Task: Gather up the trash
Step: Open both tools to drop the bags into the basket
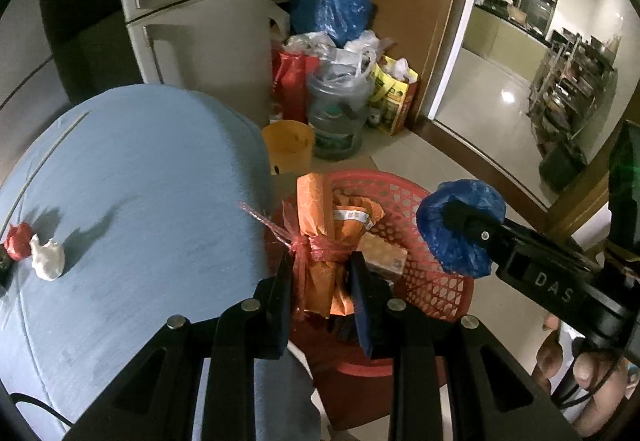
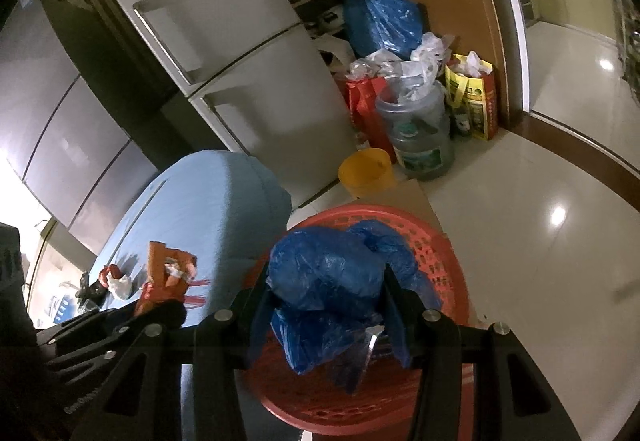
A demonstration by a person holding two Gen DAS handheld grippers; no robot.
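Left gripper (image 1: 320, 277) is clamping a rolled orange paper bundle (image 1: 332, 237) tied with red net string, jaws narrowed onto it, holding it just past the blue table's (image 1: 140, 181) right edge, over the red basket's (image 1: 424, 281) near-left rim. Right gripper (image 2: 328, 305) is gripping a crumpled blue plastic bag (image 2: 324, 273), jaws about half open and pressing on its sides, hanging over the basket's middle. A card box (image 1: 384, 255) is lying inside the basket. 2 wads are sitting near the table's left edge, touching: 1 red wad (image 1: 18, 239), 1 white wad (image 1: 48, 259). A yellow bucket (image 1: 288, 147) is standing on the floor beyond the basket.
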